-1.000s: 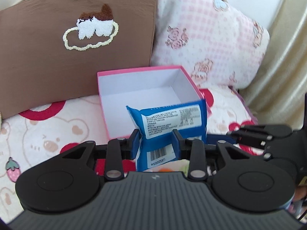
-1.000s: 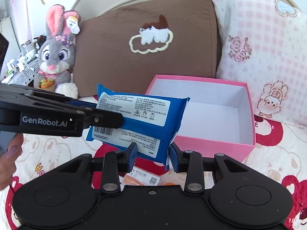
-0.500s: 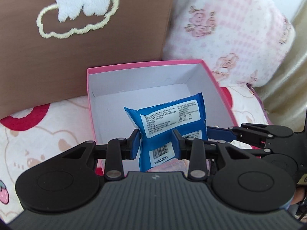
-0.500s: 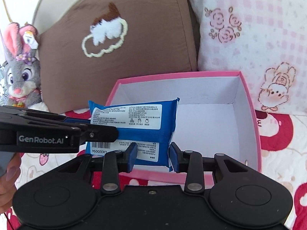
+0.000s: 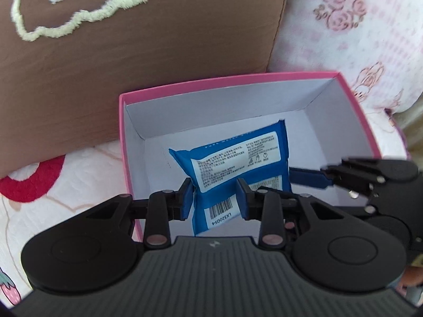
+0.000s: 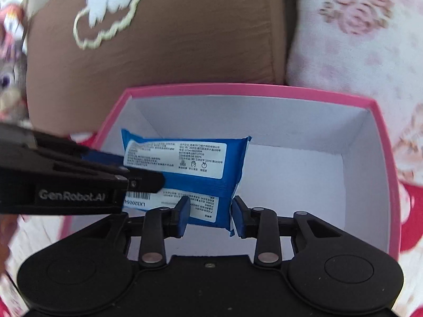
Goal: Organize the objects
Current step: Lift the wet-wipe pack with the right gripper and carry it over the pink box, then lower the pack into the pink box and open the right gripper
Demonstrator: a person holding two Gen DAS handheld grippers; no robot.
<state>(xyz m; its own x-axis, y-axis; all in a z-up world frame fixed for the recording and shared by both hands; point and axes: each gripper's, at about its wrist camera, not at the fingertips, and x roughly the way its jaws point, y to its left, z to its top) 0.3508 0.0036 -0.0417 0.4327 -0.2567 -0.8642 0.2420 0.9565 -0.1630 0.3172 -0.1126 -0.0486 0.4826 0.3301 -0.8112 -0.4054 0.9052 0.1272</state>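
A blue wet-wipe pack with a white label hangs inside the open pink box, just above its white floor. My left gripper is shut on the pack's barcode end, its jaws closing tighter. My right gripper is shut on the pack's other end, its jaws also closing. In the left wrist view the right gripper reaches in from the right. In the right wrist view the left gripper crosses from the left over the box wall.
A brown pillow with a stitched cloud stands right behind the box, and a pink floral pillow is to its right. A plush rabbit shows blurred at far left. The box rests on a bear-print bedsheet.
Both grippers carried the blue pack forward and down, from in front of the box to inside it. The box and pillows now fill more of both views.
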